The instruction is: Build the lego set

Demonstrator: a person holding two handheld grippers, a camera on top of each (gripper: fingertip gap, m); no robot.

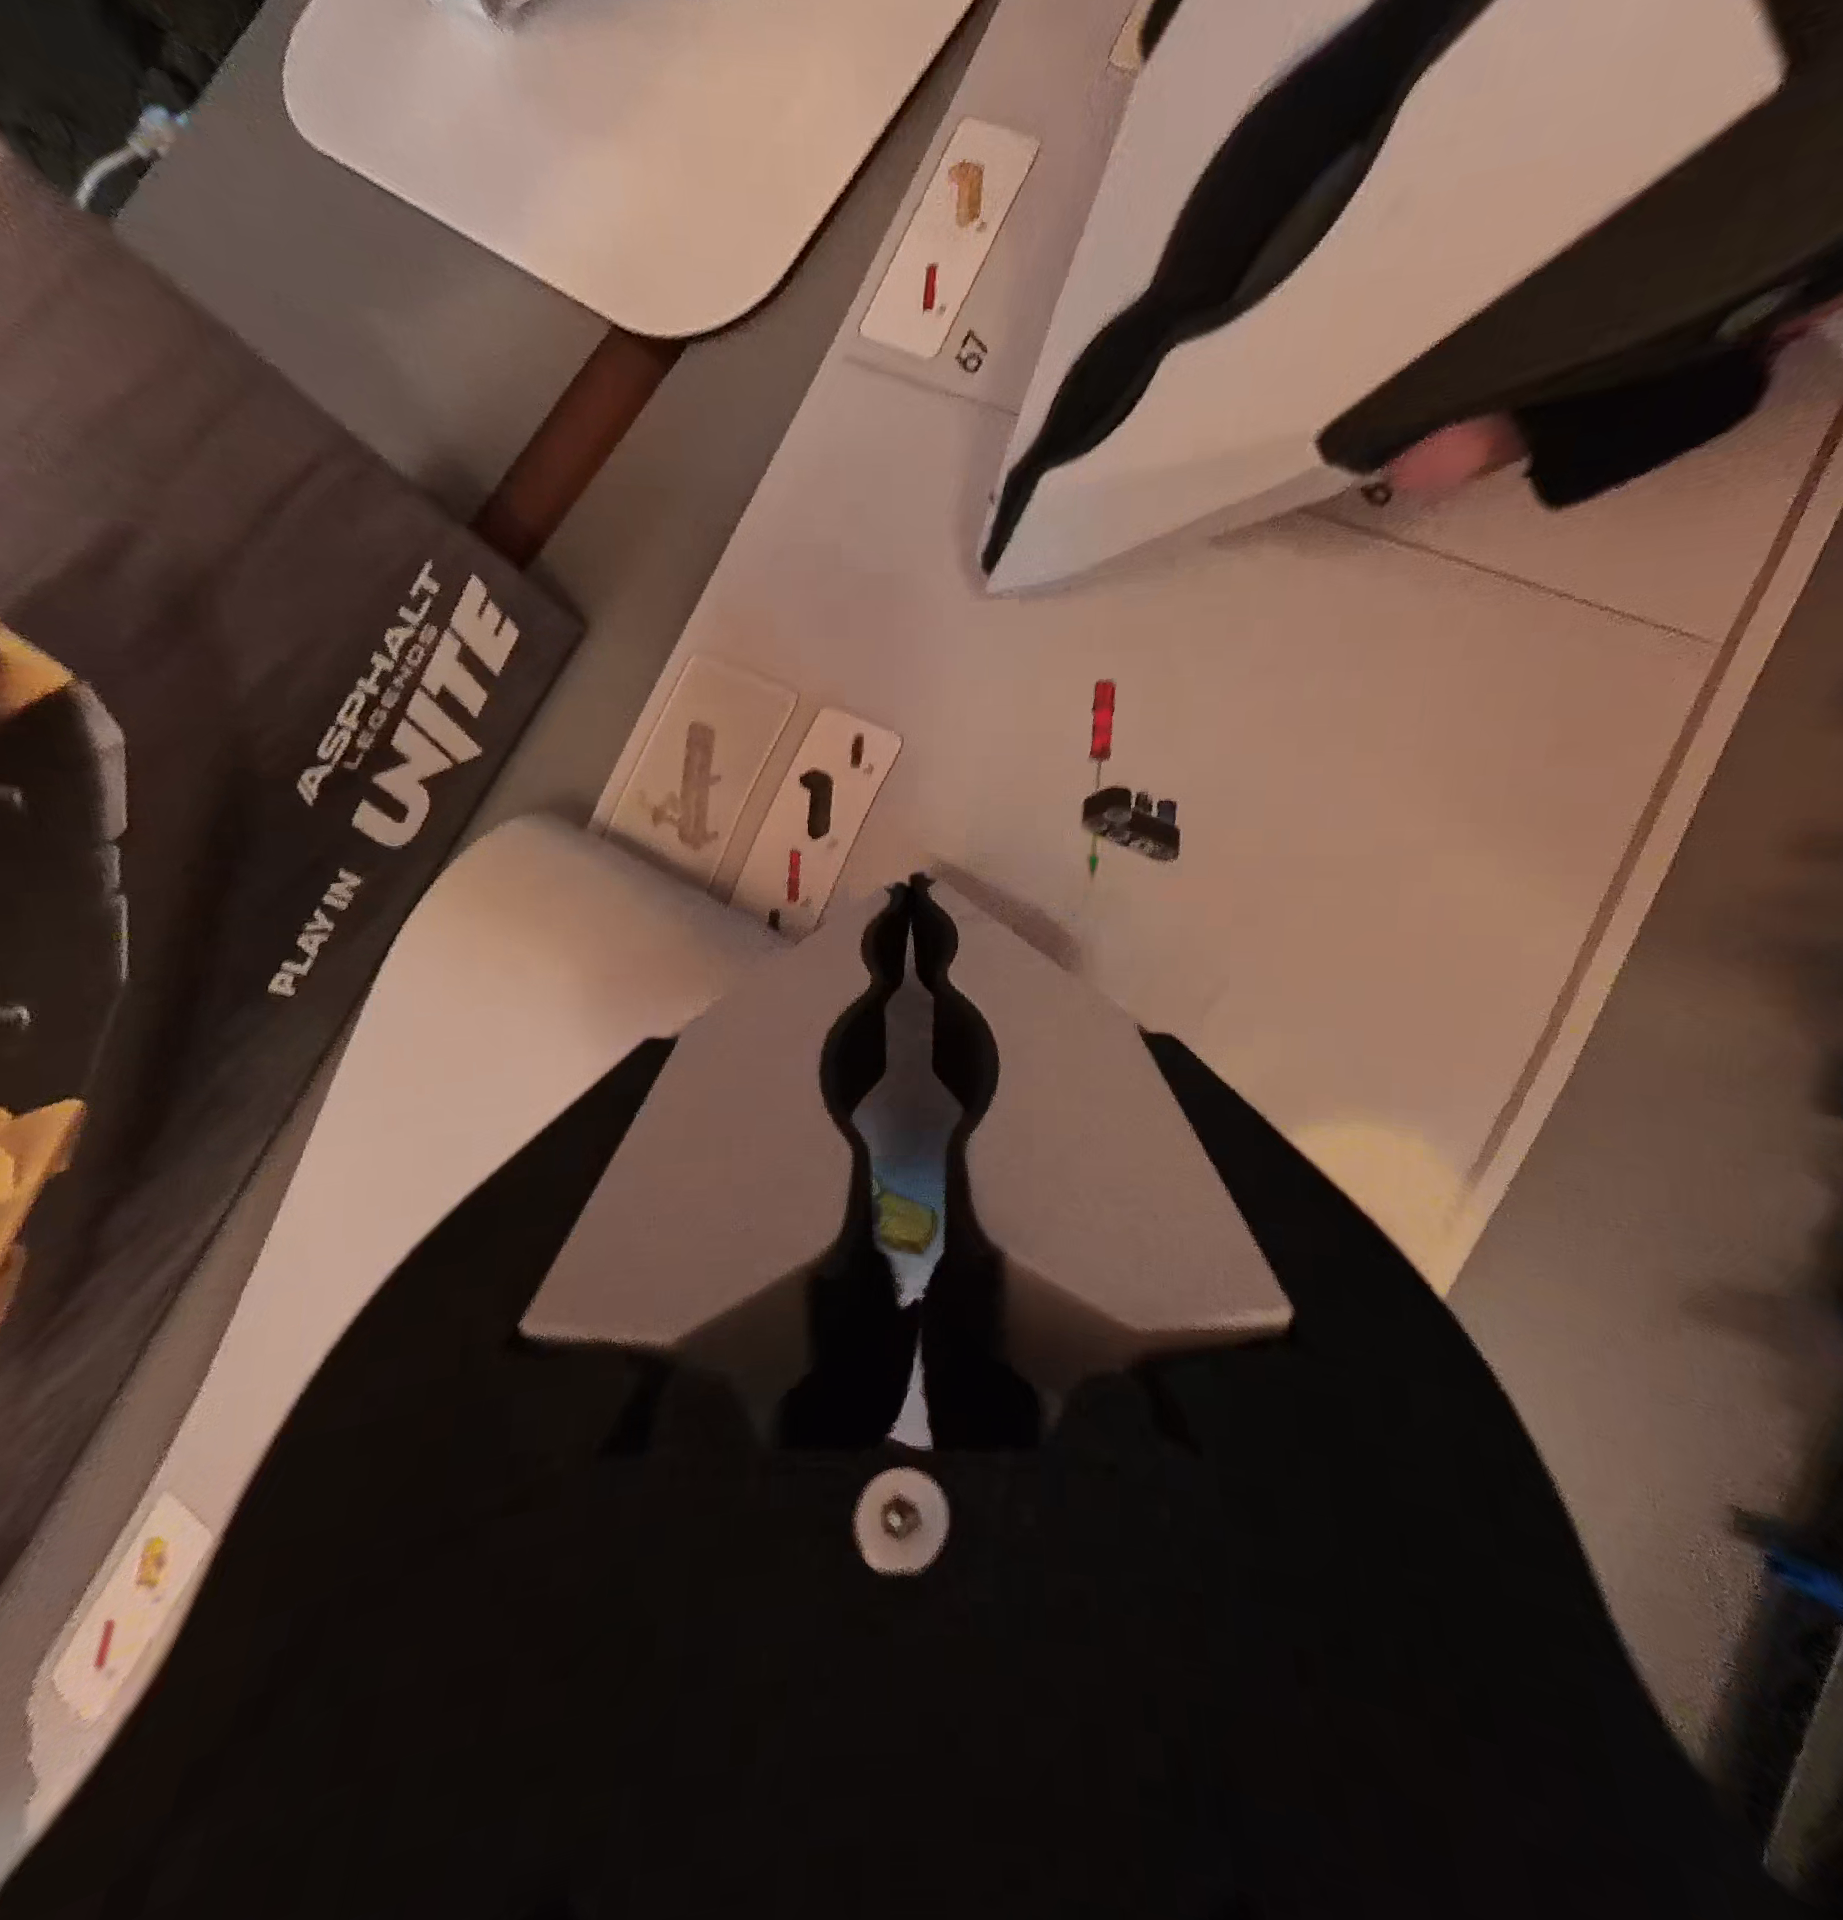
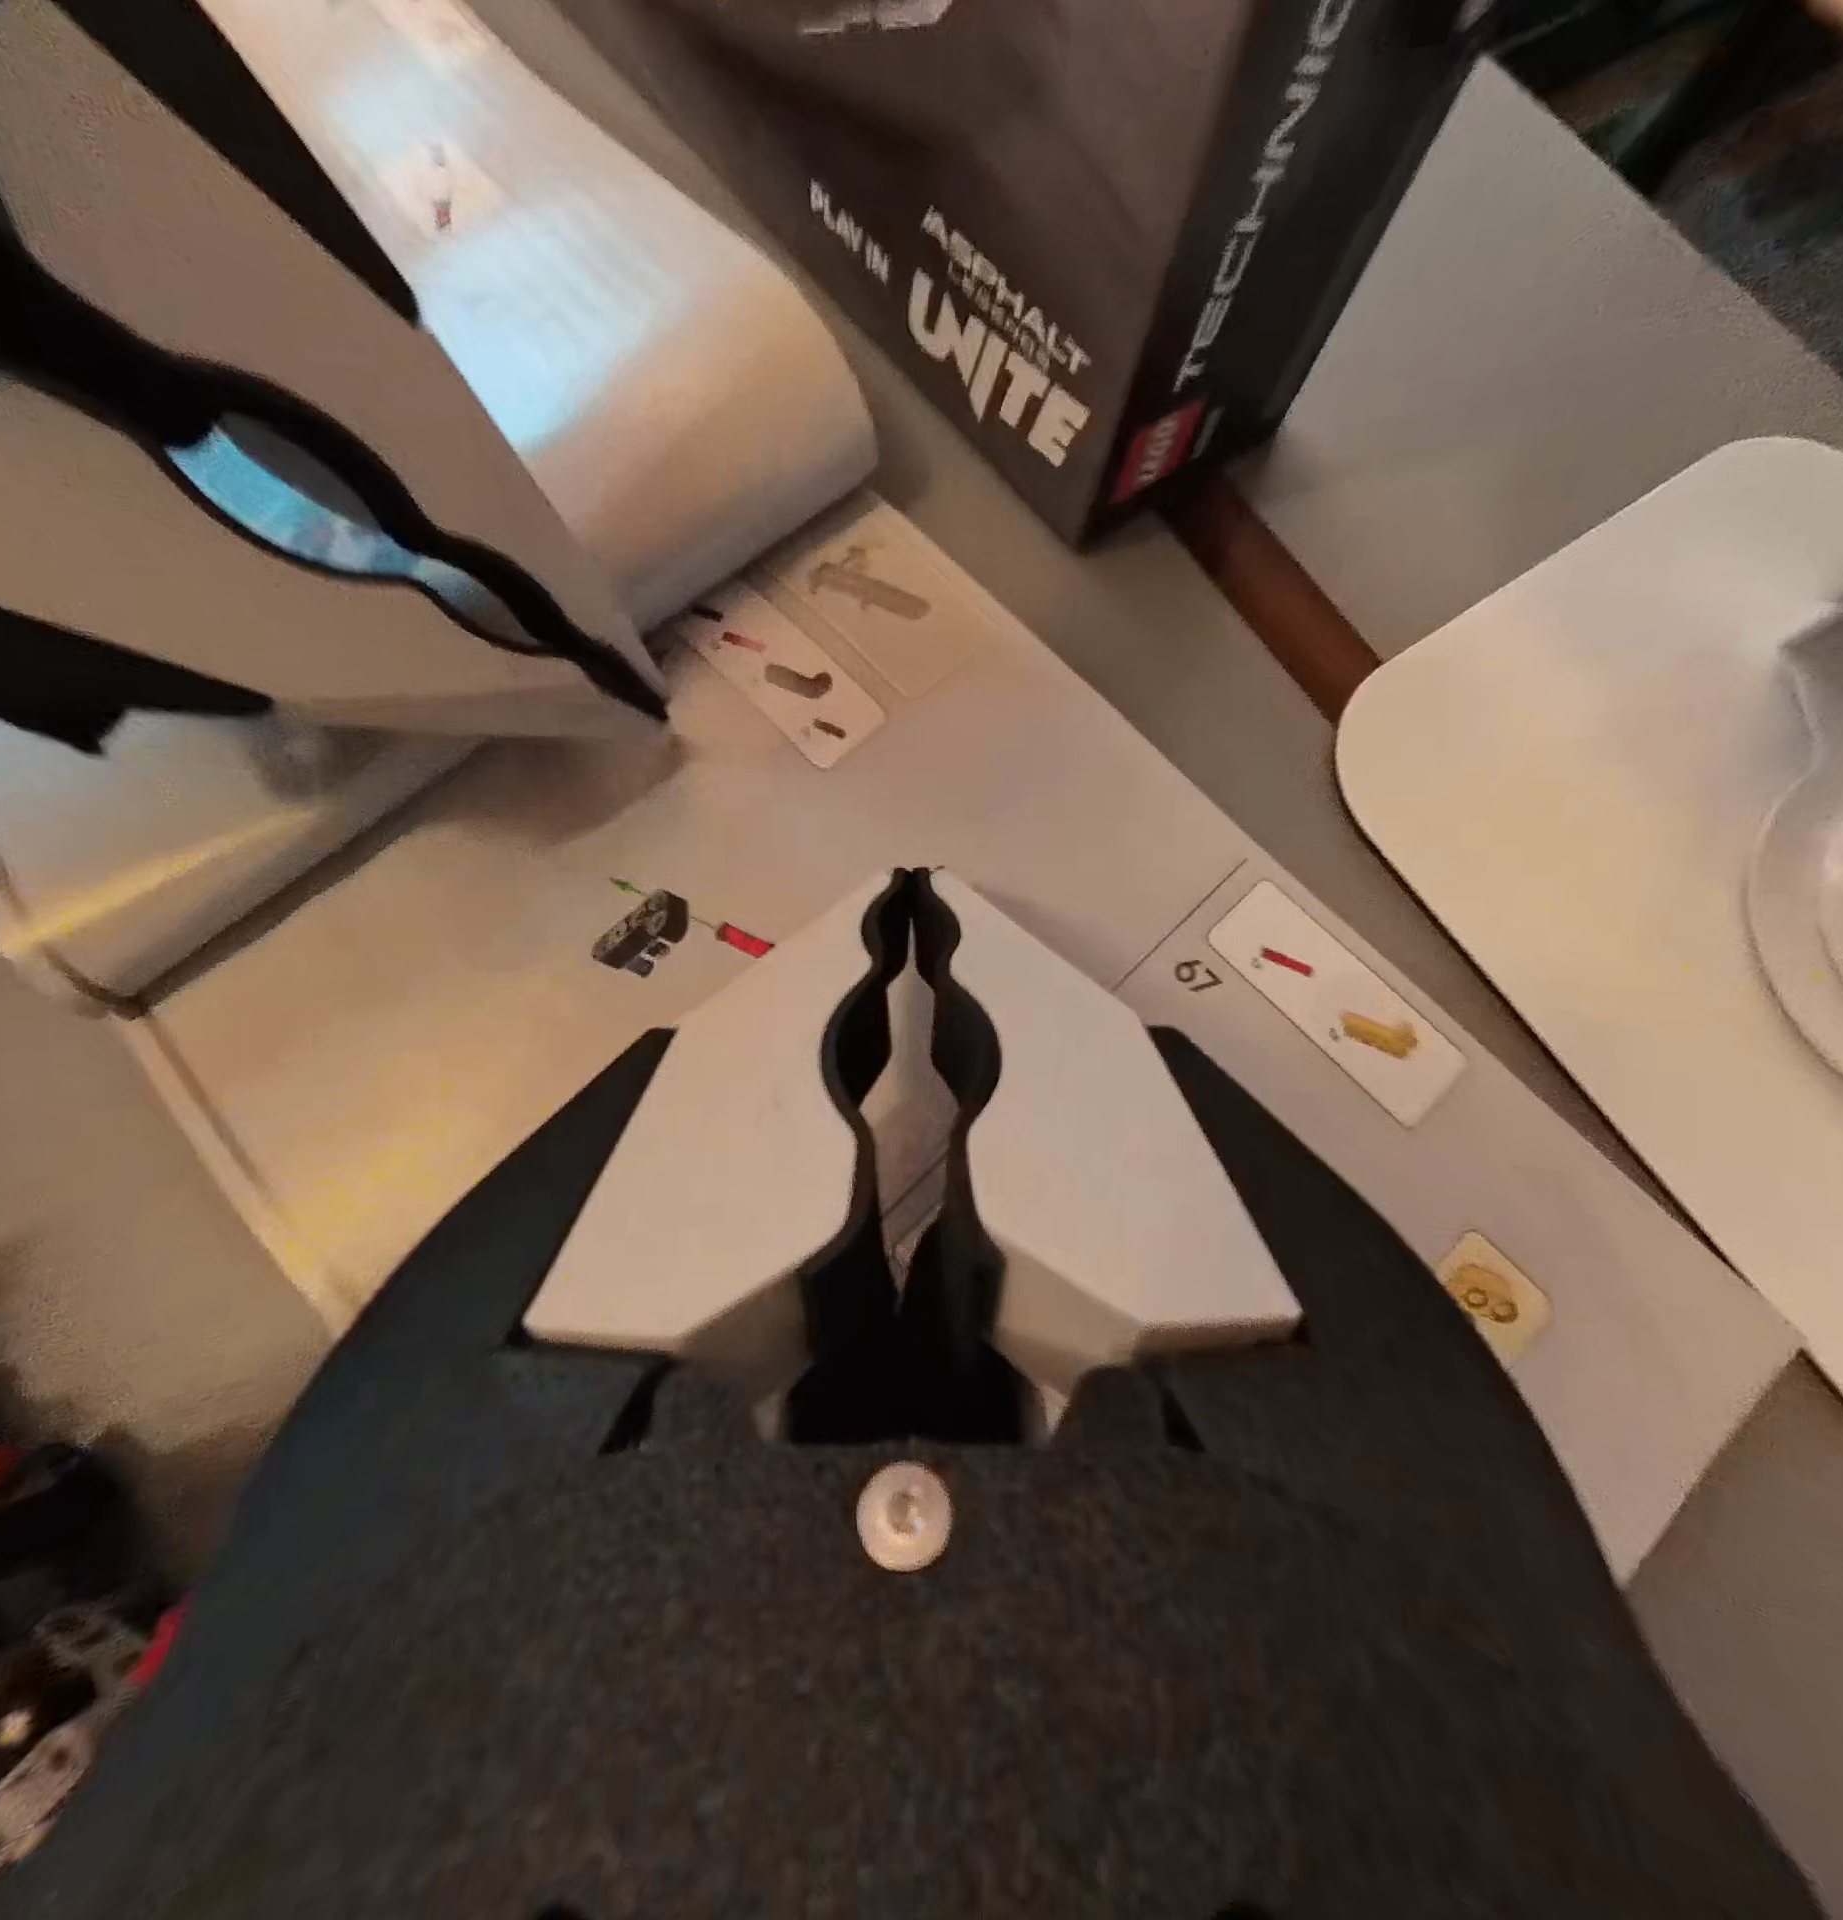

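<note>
**Hovering over the open instruction booklet with both tongs pressed together**

Lying flat on the grey table (image 2: 1457,343), the open white instruction booklet (image 1: 1312,831) served as the landmark for everything else. Its glossy pages carried small boxed pictures of parts, among them a printed diagram of a red pin and a black connector (image 1: 1114,790), and a curled page (image 1: 543,935) rose at its left side; the paper was pale, lightly blurred and lit warm yellow near its lower edge.

Above the booklet's middle, the left gripper (image 1: 913,889) had its white, black-edged fingers pressed tip to tip, and nothing was visibly held between them. The right gripper (image 2: 913,879) hung over the same spread with its tips likewise touching and nothing seen between them. Each tool also showed in the other's view, over the booklet.

Beyond the booklet's far edge stood the dark cardboard lego box (image 2: 1000,260) with white lettering. Beside the booklet on that same far side lay a rounded white tray (image 2: 1582,748). Off the booklet's near edge, a blurred heap of dark and coloured lego pieces (image 2: 34,1621) rested on the table; single pieces could not be told apart.
</note>
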